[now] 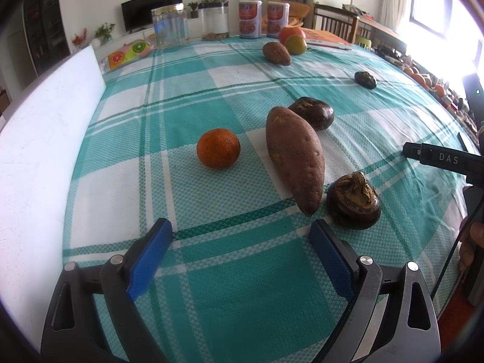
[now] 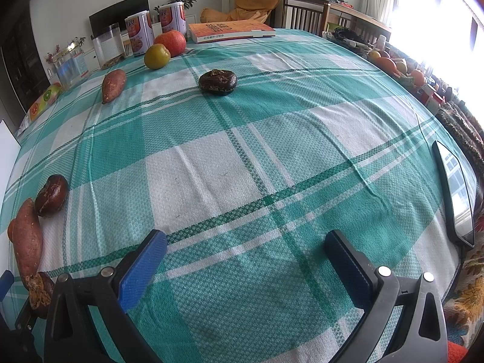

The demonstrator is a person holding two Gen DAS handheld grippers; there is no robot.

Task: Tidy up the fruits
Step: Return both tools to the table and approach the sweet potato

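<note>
On the teal checked tablecloth (image 1: 211, 90) lie an orange tangerine (image 1: 218, 148), a long sweet potato (image 1: 296, 154) and two dark water chestnuts (image 1: 353, 201) (image 1: 313, 112) beside it. My left gripper (image 1: 242, 236) hovers open just short of the sweet potato's near tip, nothing between its blue pads (image 1: 149, 260). Farther back rest a second sweet potato (image 1: 276, 53), a green-yellow fruit (image 1: 295, 44), a red fruit (image 1: 290, 32) and another water chestnut (image 1: 365, 80). My right gripper (image 2: 246, 246) stands open over bare cloth; that far chestnut (image 2: 217, 82) lies well ahead of it.
A white board (image 1: 45, 139) runs along the table's left side. Clear jars (image 1: 170, 25), two printed cans (image 1: 250, 18) and an orange book (image 2: 230, 30) line the far edge. A dark phone (image 2: 455, 193) lies at the right edge. Wooden chairs (image 2: 305, 15) and crates of fruit (image 2: 393, 65) stand beyond.
</note>
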